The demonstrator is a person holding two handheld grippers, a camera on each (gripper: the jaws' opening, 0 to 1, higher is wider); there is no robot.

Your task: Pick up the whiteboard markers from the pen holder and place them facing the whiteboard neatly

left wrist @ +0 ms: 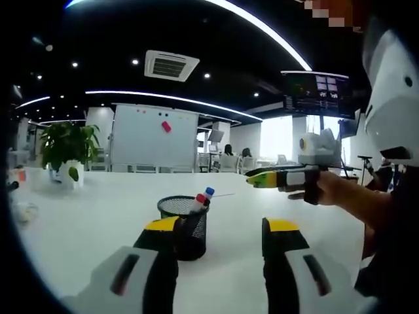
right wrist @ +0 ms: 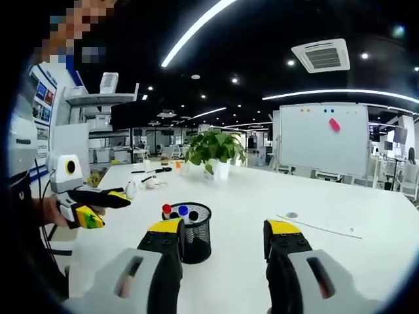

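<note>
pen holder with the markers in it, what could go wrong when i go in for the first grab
The mesh pen holder looks light, so pulling a marker sideways could tip it. The red-capped marker and blue-capped marker stand close together, so open jaws may catch both. The left gripper is nearest; its jaw may knock the rim.

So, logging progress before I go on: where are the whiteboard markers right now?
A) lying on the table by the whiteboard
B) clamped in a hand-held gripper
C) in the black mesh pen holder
C: the red- and blue-capped markers stand inside the mesh pen holder on the white table.
</note>
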